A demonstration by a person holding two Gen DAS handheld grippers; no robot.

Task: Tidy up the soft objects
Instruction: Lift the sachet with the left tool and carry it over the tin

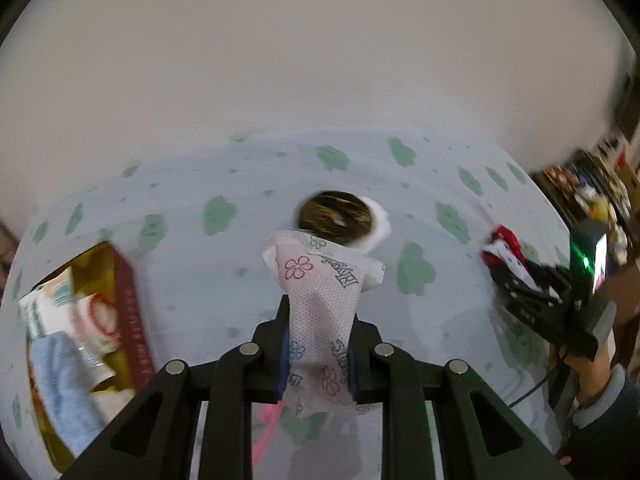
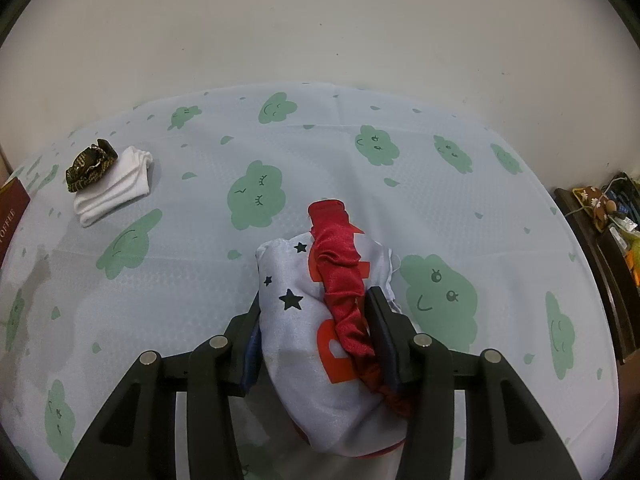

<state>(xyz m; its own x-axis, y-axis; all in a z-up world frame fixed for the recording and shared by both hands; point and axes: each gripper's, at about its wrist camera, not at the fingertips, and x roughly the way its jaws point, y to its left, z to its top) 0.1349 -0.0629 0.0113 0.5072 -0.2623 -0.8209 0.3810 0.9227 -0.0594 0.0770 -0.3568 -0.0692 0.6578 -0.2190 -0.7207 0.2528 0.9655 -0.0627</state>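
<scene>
Left wrist view: the left hand-held gripper pinches a floral tissue pack, its long axis running along the fingers; the red box lies down-left, nearer this hand.

Right wrist view: the right hand-held gripper clamps a starred cloth bundle over the counter; the box edge sits far left.

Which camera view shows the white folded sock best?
The right wrist view: the white folded sock lies sharp and almost whole on the tablecloth, beside a dark scrunchie. In the left wrist view only a blurred white edge shows behind that scrunchie.
</scene>
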